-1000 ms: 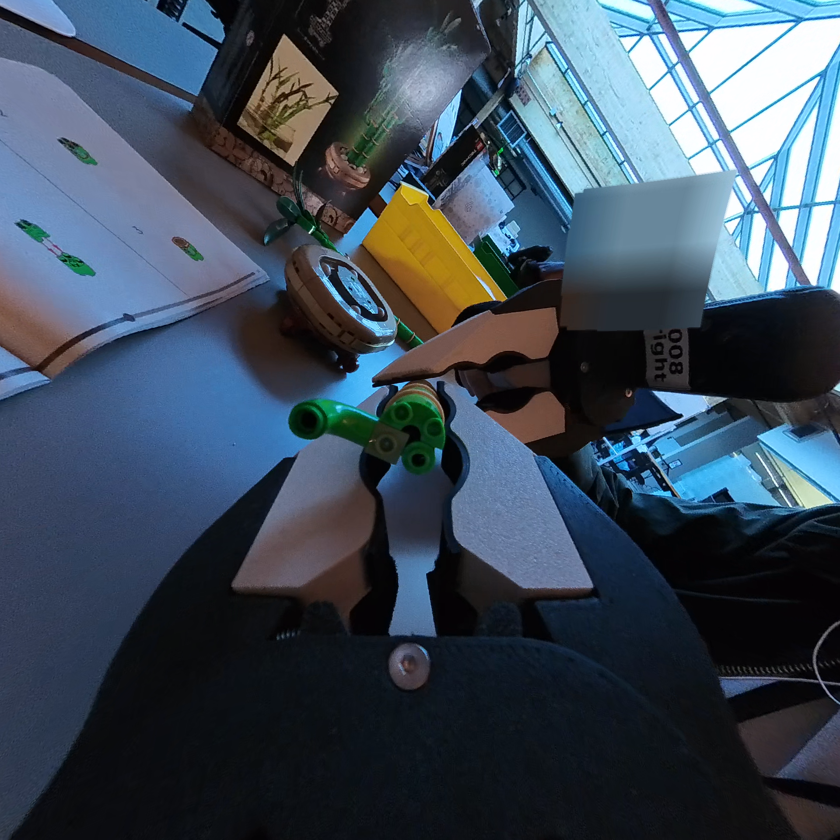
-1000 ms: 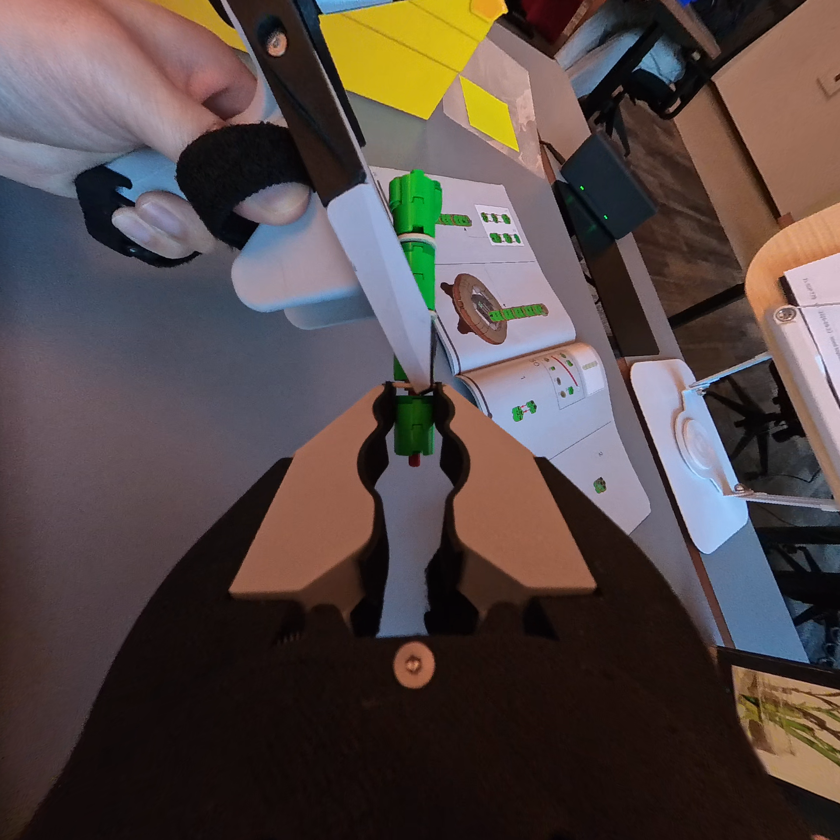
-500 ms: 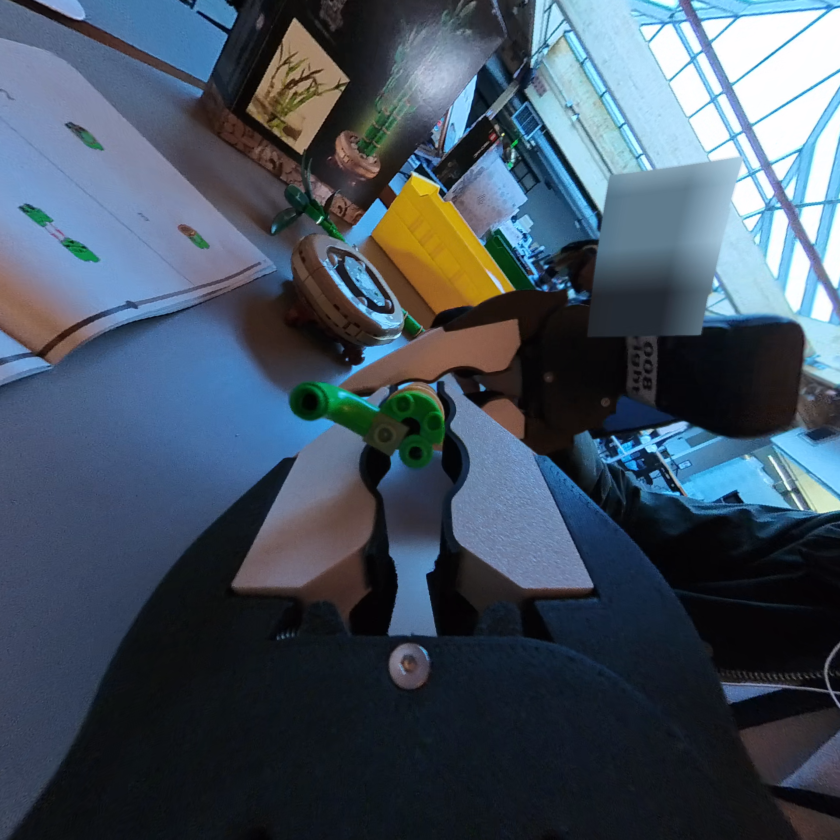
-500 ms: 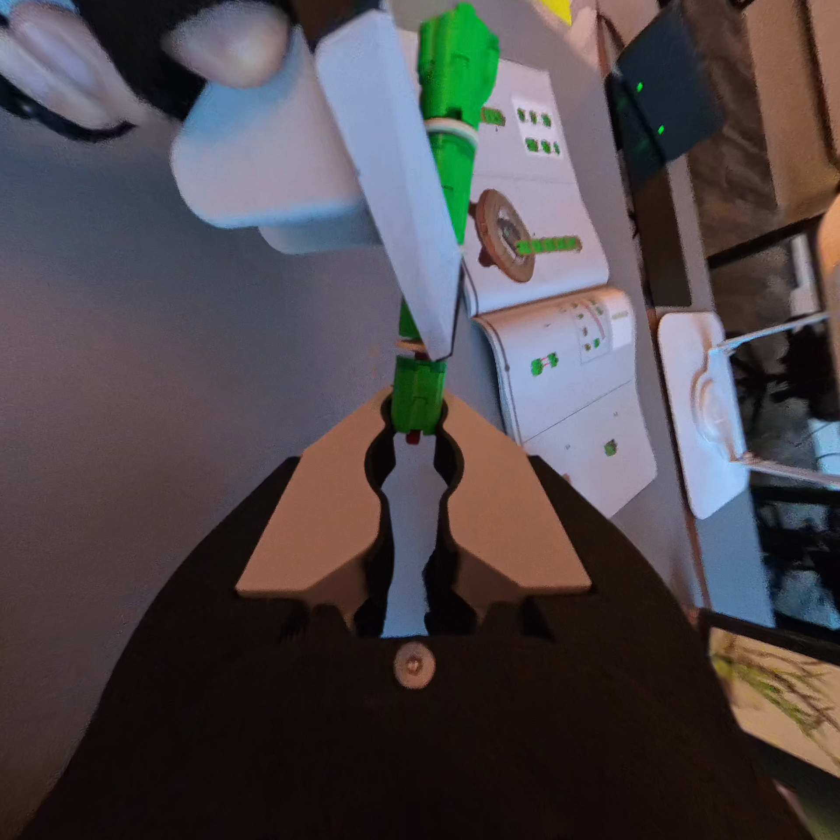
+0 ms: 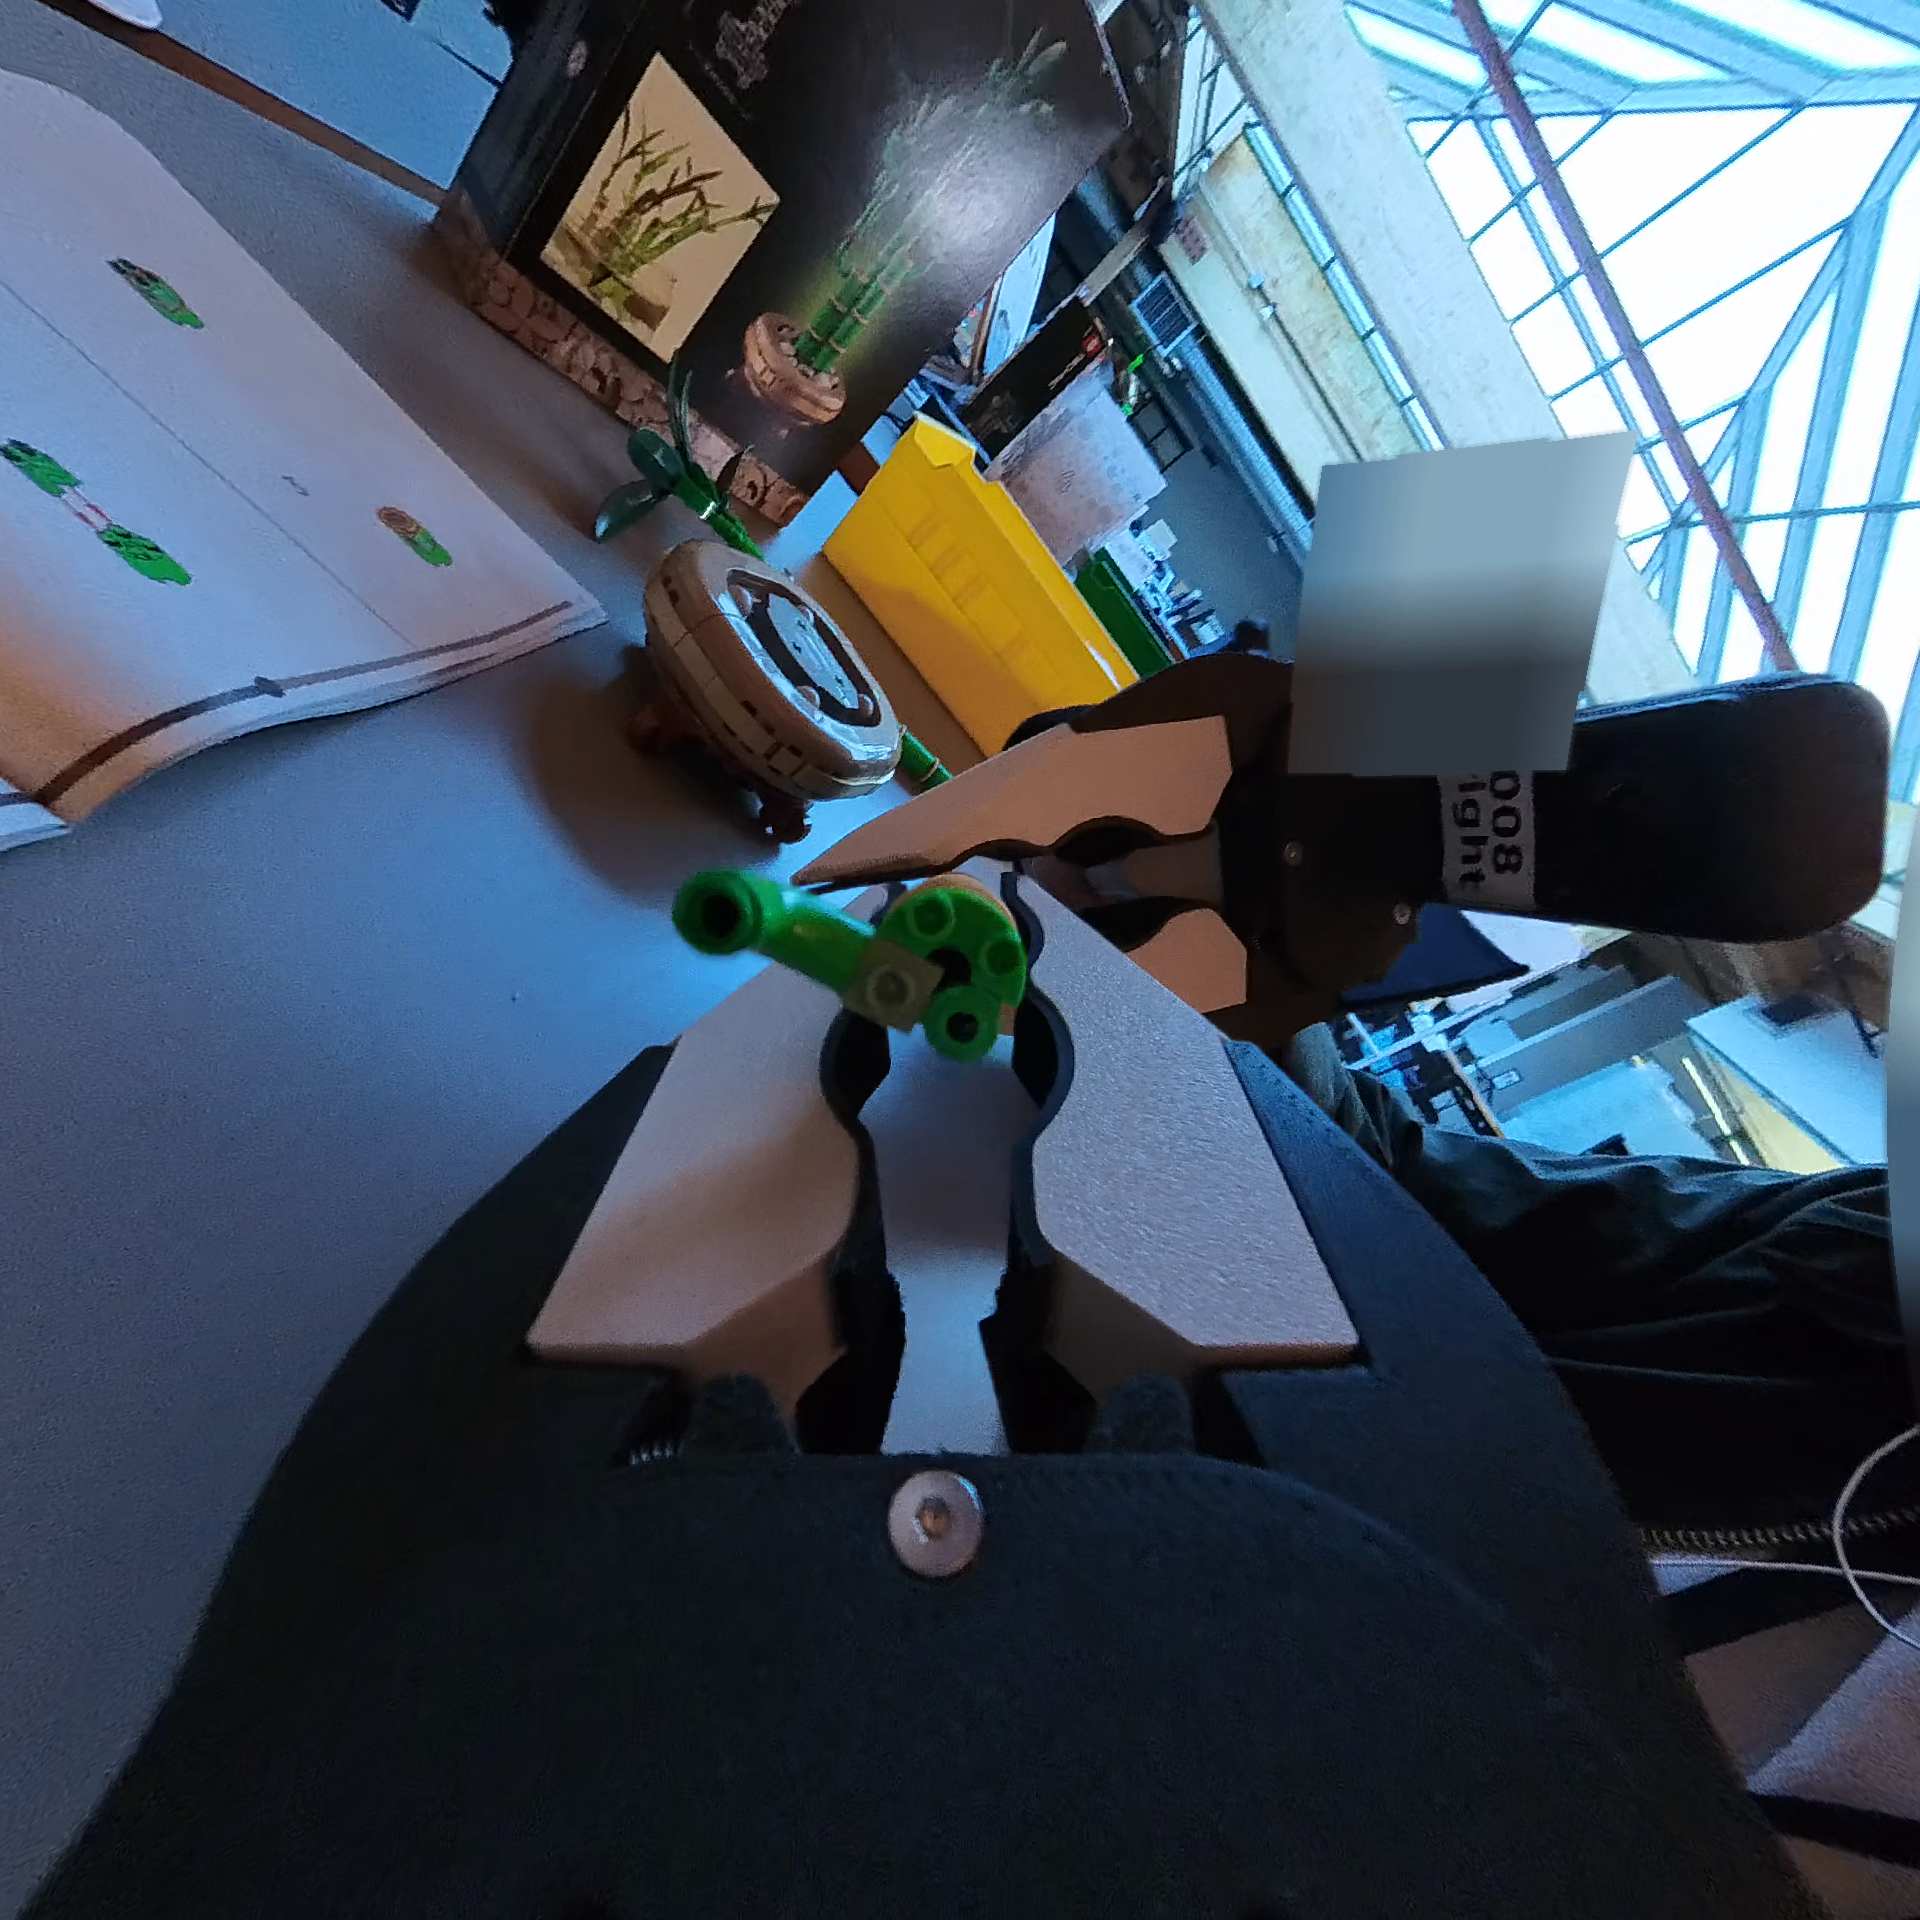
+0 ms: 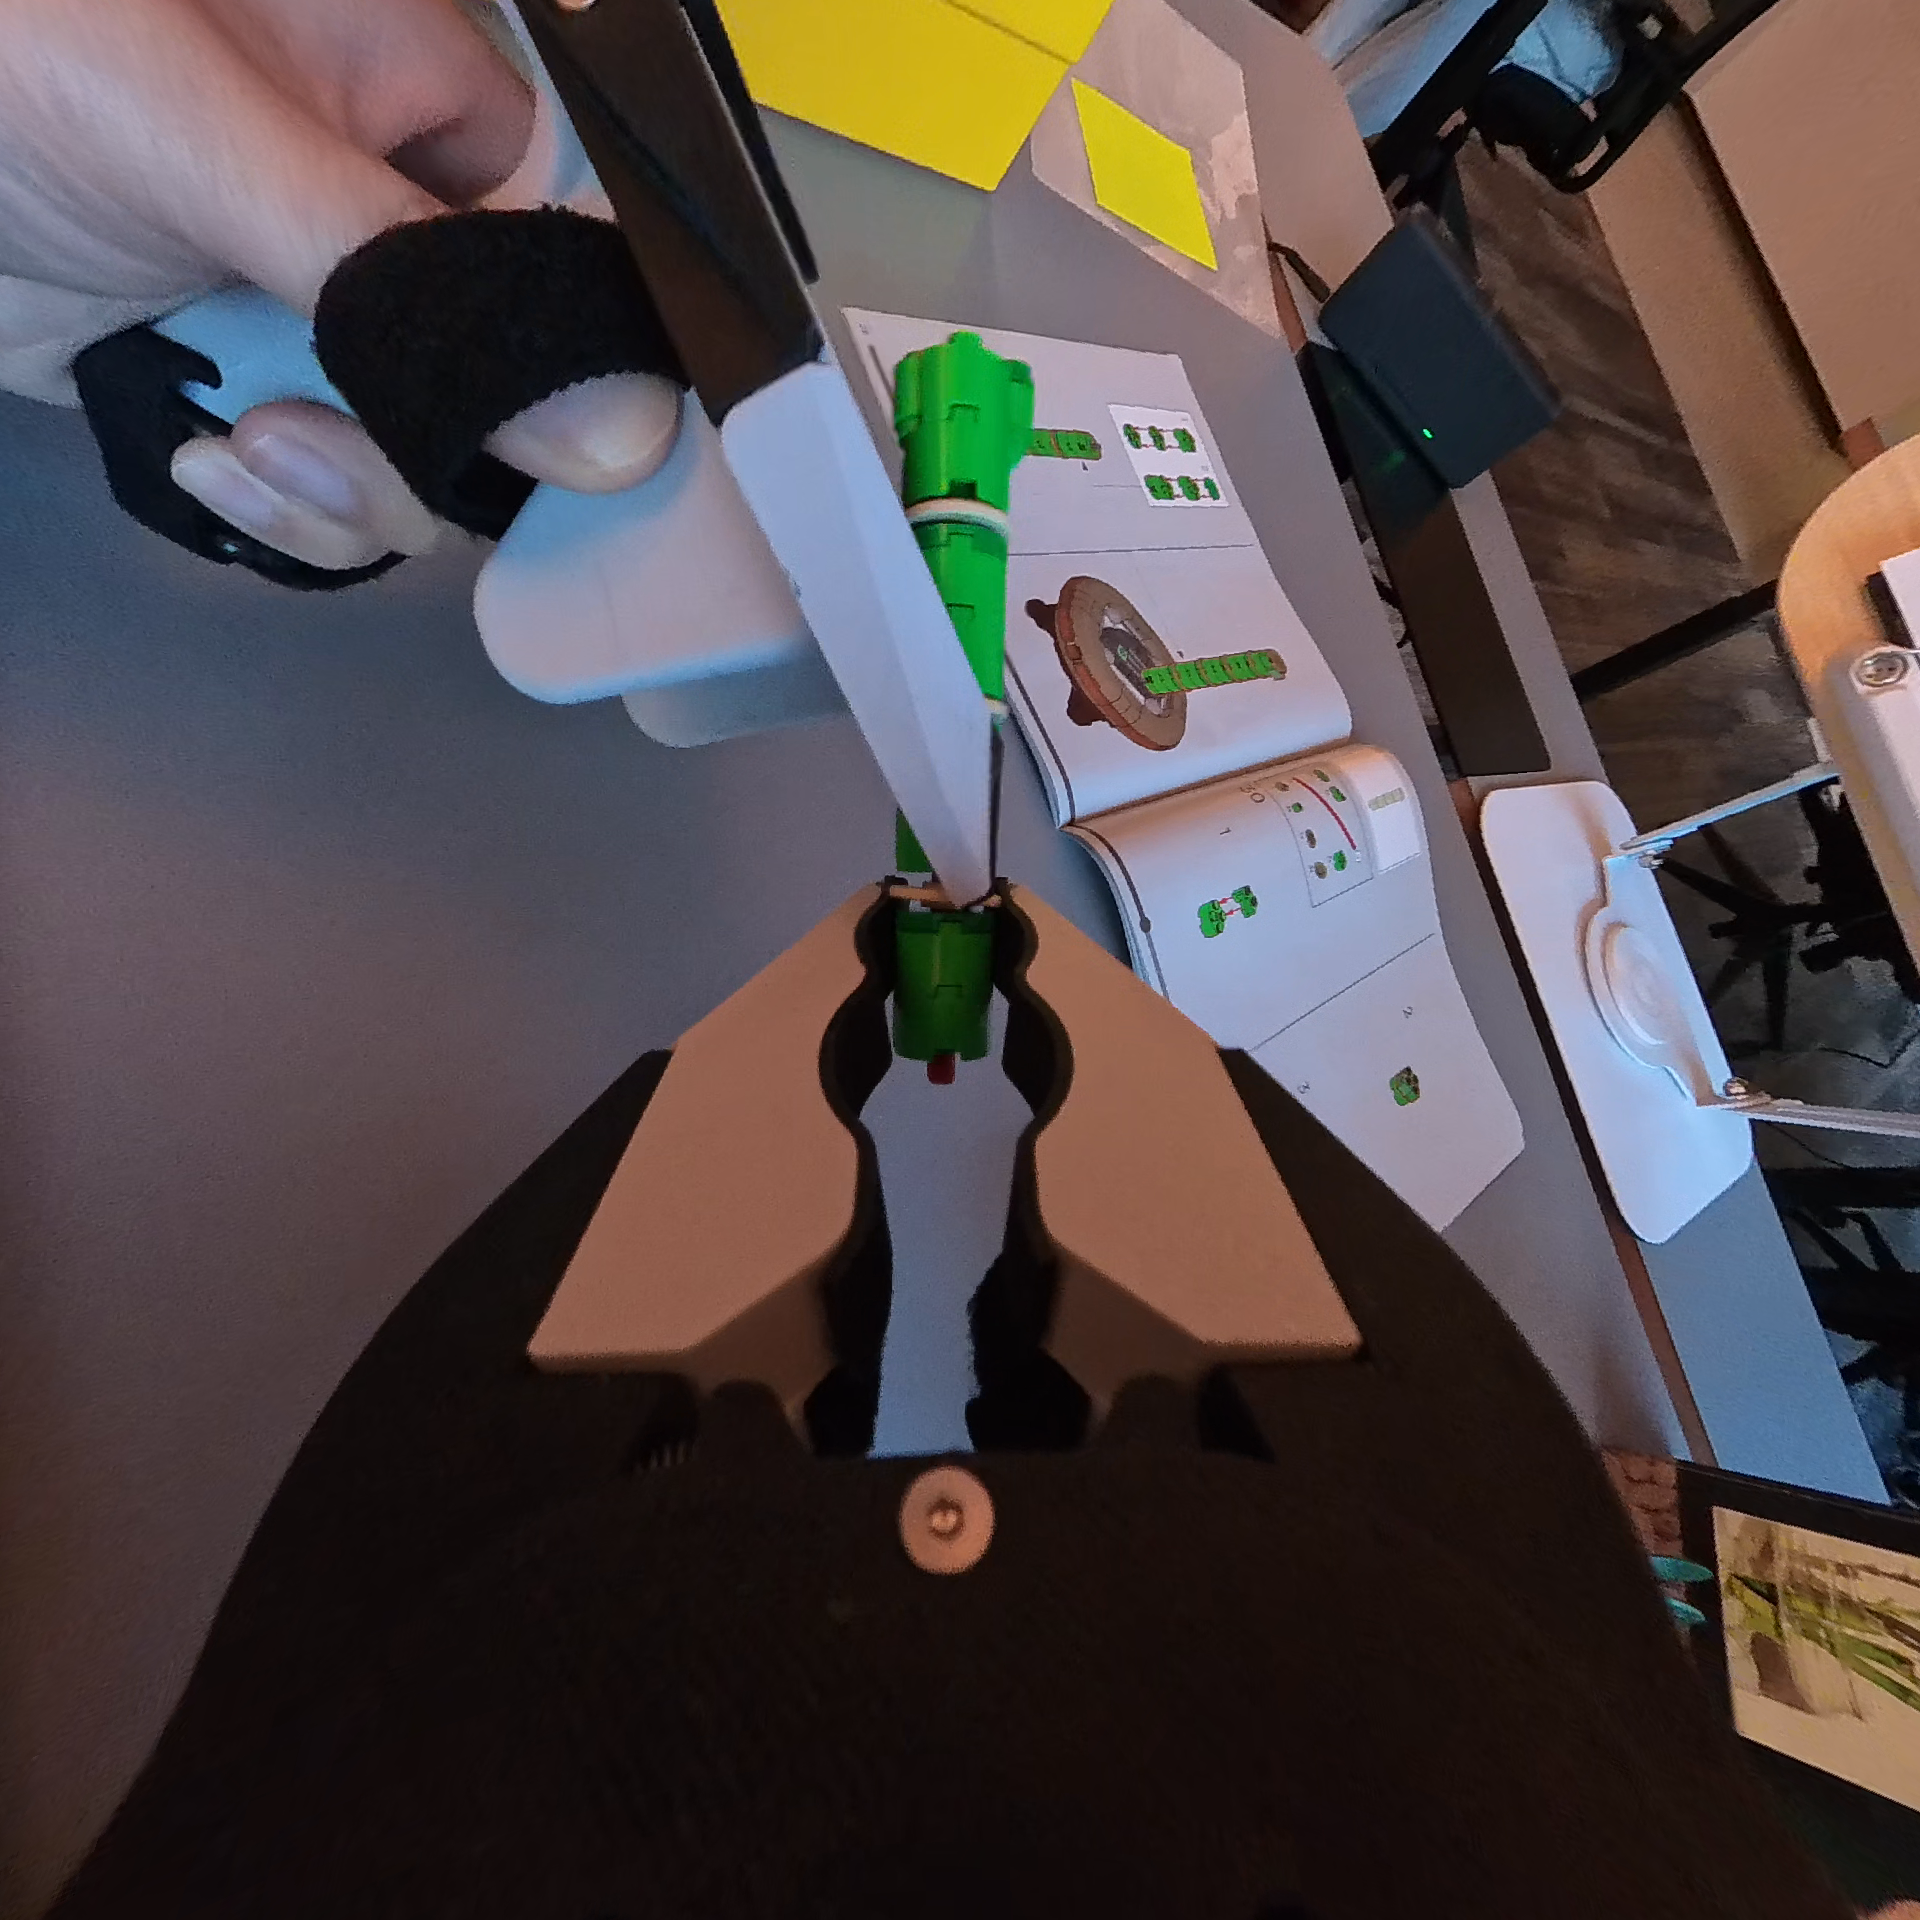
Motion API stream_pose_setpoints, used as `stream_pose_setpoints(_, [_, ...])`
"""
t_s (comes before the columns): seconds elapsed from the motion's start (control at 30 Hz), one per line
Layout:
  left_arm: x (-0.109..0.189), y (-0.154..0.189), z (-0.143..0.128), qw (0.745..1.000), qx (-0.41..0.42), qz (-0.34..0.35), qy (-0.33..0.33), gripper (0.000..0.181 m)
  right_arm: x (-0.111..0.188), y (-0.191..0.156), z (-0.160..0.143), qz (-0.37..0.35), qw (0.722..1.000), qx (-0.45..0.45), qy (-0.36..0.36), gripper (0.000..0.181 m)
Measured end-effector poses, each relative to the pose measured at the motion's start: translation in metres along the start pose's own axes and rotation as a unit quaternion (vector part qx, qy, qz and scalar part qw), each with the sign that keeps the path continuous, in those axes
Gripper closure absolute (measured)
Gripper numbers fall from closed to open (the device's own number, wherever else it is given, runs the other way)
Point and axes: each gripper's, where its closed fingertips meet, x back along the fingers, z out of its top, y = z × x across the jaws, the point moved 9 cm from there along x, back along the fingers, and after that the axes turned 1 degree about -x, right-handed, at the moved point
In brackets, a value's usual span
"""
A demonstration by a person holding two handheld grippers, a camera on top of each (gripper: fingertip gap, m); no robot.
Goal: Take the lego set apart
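Green lego stalk sits pinched between both claws, up off the grey table — my right gripper is closed on its lower segment, a small red peg poking out beneath. My left gripper is clamped on the stalk's other end, where I see a round studded green piece and a green tube jutting left. In the right wrist view the left claw's white finger crosses the stalk, with a hand above it. On the table: an open instruction booklet, the round tan lego base resting tilted, a loose leafy sprig and the dark set box. Yellow bin behind; slanted glass roof overhead.
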Motion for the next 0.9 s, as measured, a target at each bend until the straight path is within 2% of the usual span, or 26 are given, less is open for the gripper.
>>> stream_pose_setpoints(0.4, [0.0032, -0.0071, 0.0012, 1.000, 0.020, 0.002, 0.001, 0.166, -0.0071, 0.0002, -0.0005, 0.002, 1.000, -0.031, 0.001, 0.167])
stream_pose_setpoints(0.57, [0.0067, -0.0106, 0.0040, 0.997, 0.065, -0.041, 0.003, 0.166, -0.0049, 0.0027, 0.0017, 0.014, 0.999, -0.037, 0.012, 0.168])
stream_pose_setpoints(0.9, [0.0056, -0.0072, 0.0060, 0.998, 0.047, -0.046, -0.022, 0.166, 0.0001, 0.0024, 0.0008, 0.020, 0.999, -0.025, 0.011, 0.168])
